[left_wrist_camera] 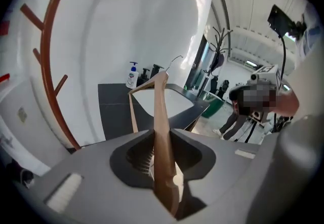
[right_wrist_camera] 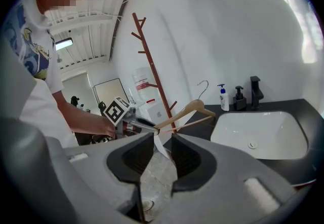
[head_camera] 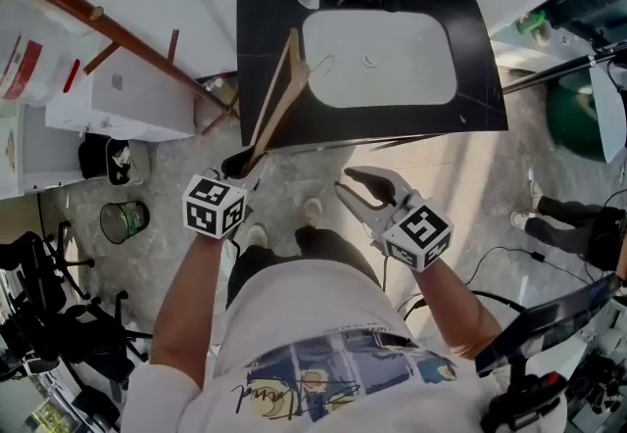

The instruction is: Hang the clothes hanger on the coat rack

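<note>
Hanger [head_camera: 279,93] was clamped by one end in the left tool [head_camera: 242,165], raised over the sink's [head_camera: 392,69] left edge, apart from the rack [head_camera: 98,24] left of the sink. Right tool [head_camera: 355,188], jaws apart and empty, hovered before the sink.

Our left gripper [left_wrist_camera: 162,139] has its jaws pressed on the flat wooden arm of a hanger [left_wrist_camera: 160,101], which rises nearly upright and edge-on from between the pads; behind it we see a black counter [left_wrist_camera: 114,111] holding a white sink [left_wrist_camera: 178,104], with a soap bottle [left_wrist_camera: 132,76] at its back edge against the white wall; a brown coat rack [left_wrist_camera: 44,66] curves up the left side, well apart from the hanger; a person [left_wrist_camera: 238,121] stands at the right.
</note>
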A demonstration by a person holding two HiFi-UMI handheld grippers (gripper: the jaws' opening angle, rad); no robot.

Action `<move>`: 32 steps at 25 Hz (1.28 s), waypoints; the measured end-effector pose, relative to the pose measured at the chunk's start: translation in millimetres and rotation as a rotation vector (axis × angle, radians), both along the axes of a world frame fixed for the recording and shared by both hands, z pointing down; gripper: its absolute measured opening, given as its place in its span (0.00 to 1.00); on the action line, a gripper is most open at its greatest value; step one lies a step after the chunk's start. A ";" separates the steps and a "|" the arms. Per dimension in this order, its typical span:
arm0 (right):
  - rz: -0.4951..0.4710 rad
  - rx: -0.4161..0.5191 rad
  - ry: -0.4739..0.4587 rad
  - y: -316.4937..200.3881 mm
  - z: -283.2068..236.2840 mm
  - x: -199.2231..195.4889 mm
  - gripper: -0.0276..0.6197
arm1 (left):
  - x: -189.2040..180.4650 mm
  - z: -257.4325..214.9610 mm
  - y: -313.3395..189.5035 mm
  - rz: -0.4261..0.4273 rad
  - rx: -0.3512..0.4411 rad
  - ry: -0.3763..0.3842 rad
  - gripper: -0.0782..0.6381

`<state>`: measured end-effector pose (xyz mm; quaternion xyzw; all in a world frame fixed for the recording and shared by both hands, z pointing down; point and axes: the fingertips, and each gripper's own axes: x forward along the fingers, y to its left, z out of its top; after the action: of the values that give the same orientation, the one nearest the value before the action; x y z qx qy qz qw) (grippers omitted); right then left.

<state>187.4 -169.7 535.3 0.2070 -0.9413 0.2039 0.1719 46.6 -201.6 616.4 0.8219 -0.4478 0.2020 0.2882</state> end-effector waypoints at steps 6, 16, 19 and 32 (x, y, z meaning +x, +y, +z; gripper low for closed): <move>-0.023 0.019 -0.010 -1.9 -3.7 -5.6 0.21 | -6.2 -36.7 2.3 -0.044 0.032 0.179 0.23; -0.040 0.042 0.007 -2.0 -7.9 -29.6 0.21 | -33.9 -16.1 -17.0 -0.198 -0.052 0.452 0.18; -0.023 0.049 0.019 0.6 -11.6 -31.6 0.21 | -35.4 -24.7 -19.8 -0.181 -0.030 0.499 0.18; -0.017 0.089 0.022 16.8 -29.9 -99.2 0.21 | -103.9 -131.5 7.9 0.017 0.157 0.536 0.18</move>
<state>88.2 -153.0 505.4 0.2085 -0.9492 0.1579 0.1747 -57.3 -193.7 484.9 0.8696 -0.3630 -0.0557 0.3302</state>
